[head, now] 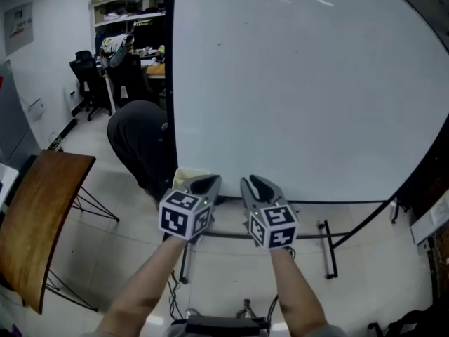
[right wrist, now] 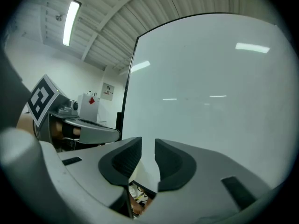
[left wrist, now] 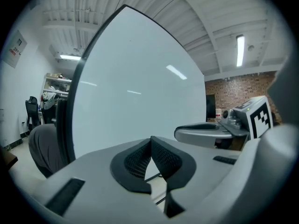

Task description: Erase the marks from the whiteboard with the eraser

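Head view: the left gripper (head: 208, 182), fingers together, and right gripper (head: 251, 182), fingers slightly apart and empty, face the whiteboard (head: 302, 83).

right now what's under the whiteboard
Below the whiteboard, its black stand frame sits on pale floor tiles. The left hand-held gripper and right hand-held gripper cover part of its lower edge, so whatever lies there stays hidden.

Bright, even light from ceiling tubes (left wrist: 240, 50); glare streaks on whiteboard (right wrist: 210, 92); heavy fisheye bending, dark corners.
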`<state>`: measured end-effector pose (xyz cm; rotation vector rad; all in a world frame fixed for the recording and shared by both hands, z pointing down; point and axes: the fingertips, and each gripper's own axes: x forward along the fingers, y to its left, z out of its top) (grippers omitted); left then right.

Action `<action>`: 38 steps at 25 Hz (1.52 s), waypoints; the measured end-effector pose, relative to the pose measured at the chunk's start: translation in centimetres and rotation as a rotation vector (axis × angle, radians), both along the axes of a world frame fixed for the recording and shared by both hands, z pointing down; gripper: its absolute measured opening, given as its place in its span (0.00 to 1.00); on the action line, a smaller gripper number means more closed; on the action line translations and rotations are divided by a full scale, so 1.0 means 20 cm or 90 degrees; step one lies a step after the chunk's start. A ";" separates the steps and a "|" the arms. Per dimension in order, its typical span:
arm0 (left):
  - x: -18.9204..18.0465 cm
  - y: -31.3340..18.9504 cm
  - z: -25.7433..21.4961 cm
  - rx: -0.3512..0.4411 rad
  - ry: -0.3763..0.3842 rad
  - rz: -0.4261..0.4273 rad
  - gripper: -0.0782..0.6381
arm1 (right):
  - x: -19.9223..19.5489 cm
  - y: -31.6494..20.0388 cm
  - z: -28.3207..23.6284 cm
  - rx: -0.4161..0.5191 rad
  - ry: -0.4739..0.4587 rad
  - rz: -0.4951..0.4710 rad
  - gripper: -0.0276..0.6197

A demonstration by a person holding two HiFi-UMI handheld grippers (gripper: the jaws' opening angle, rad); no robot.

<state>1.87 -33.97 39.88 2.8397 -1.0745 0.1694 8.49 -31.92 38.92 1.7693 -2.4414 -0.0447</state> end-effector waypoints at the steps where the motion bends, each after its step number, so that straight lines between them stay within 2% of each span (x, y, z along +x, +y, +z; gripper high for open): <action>1: 0.05 0.02 -0.04 0.010 0.004 0.006 0.10 | 0.05 0.01 -0.04 0.005 -0.002 -0.003 0.15; 6: 0.28 0.11 -0.23 0.059 0.015 0.036 0.10 | 0.27 0.10 -0.25 0.038 -0.017 -0.012 0.06; 11: 0.42 0.17 -0.37 0.098 0.027 0.055 0.10 | 0.41 0.18 -0.41 0.081 -0.057 -0.034 0.04; 16: 0.52 0.21 -0.44 0.121 0.033 0.068 0.10 | 0.48 0.23 -0.48 0.090 -0.075 -0.065 0.04; 38: 0.56 0.20 -0.51 0.151 0.027 0.082 0.10 | 0.47 0.21 -0.55 0.119 -0.086 -0.100 0.04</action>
